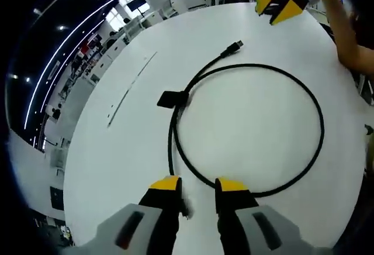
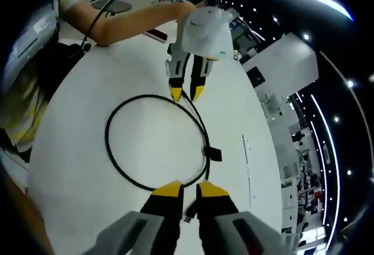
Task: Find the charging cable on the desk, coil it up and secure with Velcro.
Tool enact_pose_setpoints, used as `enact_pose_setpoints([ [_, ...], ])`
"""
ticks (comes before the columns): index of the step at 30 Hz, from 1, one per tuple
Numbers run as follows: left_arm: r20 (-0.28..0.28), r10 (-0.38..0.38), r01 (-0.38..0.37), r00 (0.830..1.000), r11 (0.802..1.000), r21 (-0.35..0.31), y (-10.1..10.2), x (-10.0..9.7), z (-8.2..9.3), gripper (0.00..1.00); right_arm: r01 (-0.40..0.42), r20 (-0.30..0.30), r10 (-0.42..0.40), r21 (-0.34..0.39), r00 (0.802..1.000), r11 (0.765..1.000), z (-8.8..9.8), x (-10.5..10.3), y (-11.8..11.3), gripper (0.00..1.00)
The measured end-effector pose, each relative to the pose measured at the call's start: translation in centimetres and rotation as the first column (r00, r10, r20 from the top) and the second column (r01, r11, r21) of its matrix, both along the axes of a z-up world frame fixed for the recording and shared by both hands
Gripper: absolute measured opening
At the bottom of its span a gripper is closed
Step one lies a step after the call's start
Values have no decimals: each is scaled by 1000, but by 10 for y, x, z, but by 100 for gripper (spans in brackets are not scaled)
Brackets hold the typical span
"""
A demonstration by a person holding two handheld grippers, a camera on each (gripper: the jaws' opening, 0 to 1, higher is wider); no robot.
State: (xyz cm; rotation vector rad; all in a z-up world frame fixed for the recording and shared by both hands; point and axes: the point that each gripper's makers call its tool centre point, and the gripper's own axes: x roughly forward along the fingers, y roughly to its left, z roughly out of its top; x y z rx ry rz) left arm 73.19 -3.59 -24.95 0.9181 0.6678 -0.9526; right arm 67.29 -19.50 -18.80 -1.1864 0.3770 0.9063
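One black cable (image 1: pixel 257 132) lay on the white table (image 1: pixel 117 150), coiled into one loose loop. One black Velcro strap (image 1: pixel 173 99) sat on it where the loop crossed. Two plug ends: one (image 1: pixel 235 46) lay outside the loop, the other (image 1: pixel 185 208) between the left tongs (image 1: pixel 198 186). Left tongs stood slightly apart, gripping nothing. Right tongs (image 2: pixel 190 189) were also slightly parted over the plug (image 2: pixel 189 214), clamping nothing. One person's arm (image 2: pixel 134 21) held the left tongs.

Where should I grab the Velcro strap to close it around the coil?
Probably by its free flap, the flat black tab sticking outward from the cable where the strands cross. Come from outside the loop, fingers above and below the flap; it lies flat on the table, so slide under its edge.
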Motion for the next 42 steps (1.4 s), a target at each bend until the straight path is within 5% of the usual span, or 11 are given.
enact_pose_setpoints([
  [4, -11, -112, 111, 994, 991, -82, -8, -22, 16, 37, 7, 13, -7, 0, 1000, 1000, 3, -1, -3, 12],
  [8, 78, -230, 240, 970, 958, -159, -19, -44, 48, 37, 4, 19, -4, -8, 1000, 1000, 5, -7, -4, 13],
  [12, 72, -291, 299, 954, 938, -176, -17, -74, 59, 37, 6, 33, -5, -12, 999, 1000, 11, -14, -5, 14],
  [22, 112, -407, 419, 906, 901, -115, -10, -112, 61, 38, -5, 58, 5, 5, 998, 1000, 22, -35, -2, 24],
  [27, 102, -390, 397, 915, 916, -62, -5, -114, 55, 40, -28, 73, 29, -13, 997, 1000, 24, -43, 3, 25],
  [36, 122, -426, 429, 897, 903, -1, -3, -121, 53, 42, -9, 84, 12, -28, 996, 1000, 24, -48, 4, 29],
  [42, 141, -411, 407, 900, 912, 56, -1, -120, 52, 43, -5, 110, 12, -61, 994, 998, 26, -52, 4, 25],
])
